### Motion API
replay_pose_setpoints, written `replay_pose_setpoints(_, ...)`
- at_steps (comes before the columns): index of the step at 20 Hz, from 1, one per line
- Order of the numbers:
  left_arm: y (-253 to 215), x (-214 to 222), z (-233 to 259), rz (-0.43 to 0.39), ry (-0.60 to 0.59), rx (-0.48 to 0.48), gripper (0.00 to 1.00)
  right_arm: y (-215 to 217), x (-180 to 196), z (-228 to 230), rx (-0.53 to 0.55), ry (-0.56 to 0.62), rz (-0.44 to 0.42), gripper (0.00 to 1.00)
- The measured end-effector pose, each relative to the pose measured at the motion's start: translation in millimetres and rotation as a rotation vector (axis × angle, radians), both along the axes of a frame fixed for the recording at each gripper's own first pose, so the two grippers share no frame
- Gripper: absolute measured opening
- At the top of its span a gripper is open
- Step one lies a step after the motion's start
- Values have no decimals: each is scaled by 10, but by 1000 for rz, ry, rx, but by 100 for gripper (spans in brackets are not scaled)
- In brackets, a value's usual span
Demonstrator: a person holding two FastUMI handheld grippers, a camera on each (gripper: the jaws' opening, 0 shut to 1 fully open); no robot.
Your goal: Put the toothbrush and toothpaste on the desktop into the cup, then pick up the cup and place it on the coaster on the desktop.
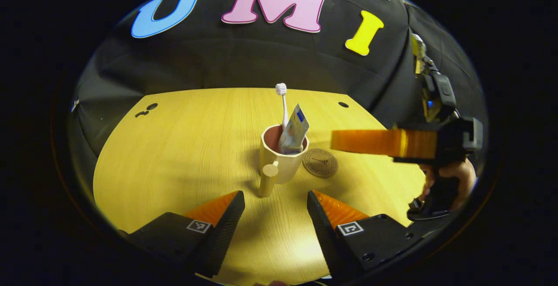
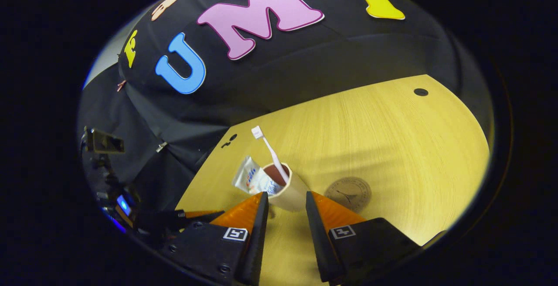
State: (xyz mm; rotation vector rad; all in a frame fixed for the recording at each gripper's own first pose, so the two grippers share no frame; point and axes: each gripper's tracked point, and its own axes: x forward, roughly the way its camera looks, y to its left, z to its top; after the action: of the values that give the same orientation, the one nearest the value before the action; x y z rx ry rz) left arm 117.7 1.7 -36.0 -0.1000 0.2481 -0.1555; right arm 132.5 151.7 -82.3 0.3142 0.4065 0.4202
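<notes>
A cream cup [image 1: 284,160] with a peg-like handle [image 1: 269,180] stands upright on the wooden table [image 1: 174,146]. A white toothbrush [image 1: 283,103] and a toothpaste tube [image 1: 295,130] stand in it, leaning on the rim. A round brown coaster [image 1: 320,162] lies just right of the cup, apart from it. My left gripper [image 1: 274,203] is open, low before the handle, holding nothing. My right gripper [image 1: 370,142] hovers above the coaster's right side, held by a hand [image 1: 453,173]. In the right gripper view, that gripper [image 2: 285,202] is open with the cup [image 2: 290,192], toothbrush [image 2: 271,151], tube [image 2: 253,179] and coaster [image 2: 348,193] beyond its fingertips.
Small dark holes sit in the tabletop at the far left [image 1: 146,109] and far right [image 1: 343,104]. Black cloth walls close behind the table's curved back edge. The left gripper's body [image 2: 174,218] shows low at the left in the right gripper view.
</notes>
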Motion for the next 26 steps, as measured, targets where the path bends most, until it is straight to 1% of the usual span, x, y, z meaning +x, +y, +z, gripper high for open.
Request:
replay_pose_setpoints(2, 19, 90, -2, -6, 29, 24, 90, -184, -146, -149, -12, 27, -10, 54)
replay_pose_setpoints(4, 26, 186, -32, -18, 72, 43, 90, -351, -297, -269, -10, 54, -19, 54)
replay_pose_setpoints(9, 24, 383, -125, -46, 186, 110, 90, -751, -619, -520, -43, 96, -43, 54)
replay_pose_setpoints(16, -38, 685, -134, -86, 310, 185, 88, -1127, -884, -714, -16, 140, -105, 54)
replay_pose_setpoints(18, -46, 738, -140, -95, 347, 204, 86, -1237, -924, -740, -4, 146, -127, 54)
replay_pose_setpoints(20, -35, 786, -165, -94, 377, 227, 81, -1339, -962, -753, 6, 150, -149, 54)
replay_pose_setpoints(21, -28, 807, -181, -91, 391, 236, 76, -1373, -965, -765, 9, 151, -159, 54)
replay_pose_setpoints(26, 8, 862, -253, -86, 455, 277, 68, -1519, -1028, -817, 30, 158, -197, 54)
